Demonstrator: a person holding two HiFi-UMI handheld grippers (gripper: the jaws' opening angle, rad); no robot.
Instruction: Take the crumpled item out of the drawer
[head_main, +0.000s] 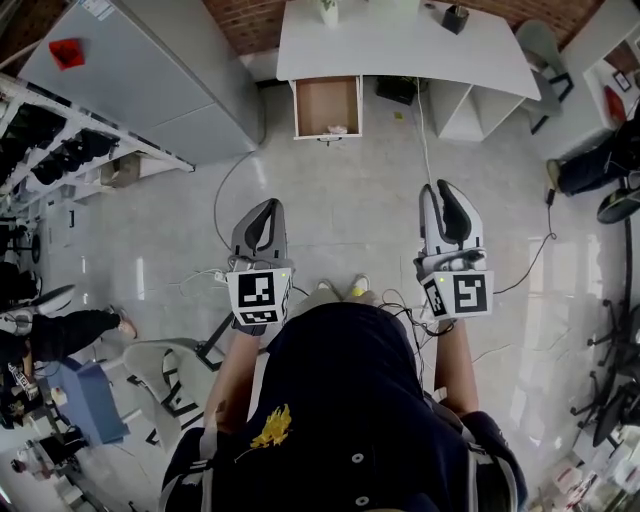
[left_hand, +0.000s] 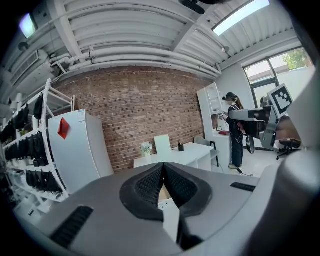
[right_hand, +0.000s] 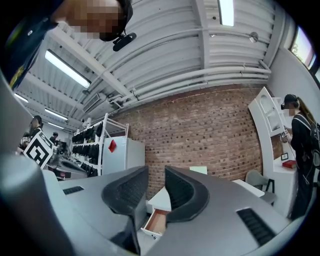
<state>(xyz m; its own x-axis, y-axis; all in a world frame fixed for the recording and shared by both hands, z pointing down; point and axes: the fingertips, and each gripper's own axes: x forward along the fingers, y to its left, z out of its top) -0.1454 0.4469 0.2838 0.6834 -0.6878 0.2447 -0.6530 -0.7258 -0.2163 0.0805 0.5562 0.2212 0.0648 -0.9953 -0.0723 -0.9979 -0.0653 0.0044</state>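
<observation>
Your left gripper (head_main: 267, 206) has its ribbed black pads pressed together on nothing. Your right gripper (head_main: 446, 188) stands a little parted and is also empty. Both hang over glossy pale floor tiles (head_main: 345, 195), well apart from the smooth white desk (head_main: 400, 45). The desk's drawer (head_main: 318, 100) is pulled out, a squarish box with a brown wooden bottom. The small, pale crumpled item (head_main: 337, 129) lies at its front edge, right of middle. A thin cable (head_main: 215, 205) curls over the open floor to your left.
</observation>
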